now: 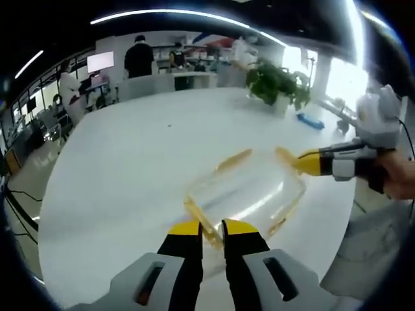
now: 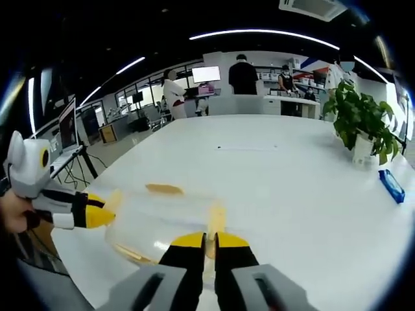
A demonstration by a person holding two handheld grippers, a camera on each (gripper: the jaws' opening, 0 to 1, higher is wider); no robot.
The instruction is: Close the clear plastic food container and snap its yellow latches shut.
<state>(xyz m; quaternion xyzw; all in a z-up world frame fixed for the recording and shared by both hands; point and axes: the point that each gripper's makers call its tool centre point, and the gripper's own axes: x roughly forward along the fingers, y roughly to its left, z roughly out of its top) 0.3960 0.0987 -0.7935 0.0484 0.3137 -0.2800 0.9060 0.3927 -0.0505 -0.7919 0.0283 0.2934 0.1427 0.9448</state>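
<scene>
The clear plastic food container (image 1: 249, 191) lies on the white table (image 1: 130, 162), its lid down and its yellow latches sticking out at the sides. My left gripper (image 1: 212, 228) is shut on the near yellow latch (image 1: 209, 234). From the right, my right gripper (image 1: 310, 163) meets the far latch (image 1: 286, 155). In the right gripper view the container (image 2: 162, 223) lies just ahead, and my right gripper (image 2: 209, 241) is shut on a yellow latch (image 2: 216, 219). The left gripper (image 2: 94, 212) holds the opposite end, beside another latch (image 2: 163, 188).
A potted plant (image 1: 279, 84) and a small blue object (image 1: 311, 121) stand toward the table's far right; the same plant (image 2: 363, 126) and blue object (image 2: 391, 186) are on the right in the other view. People stand at desks behind. A laptop (image 2: 67, 133) stands off the table edge.
</scene>
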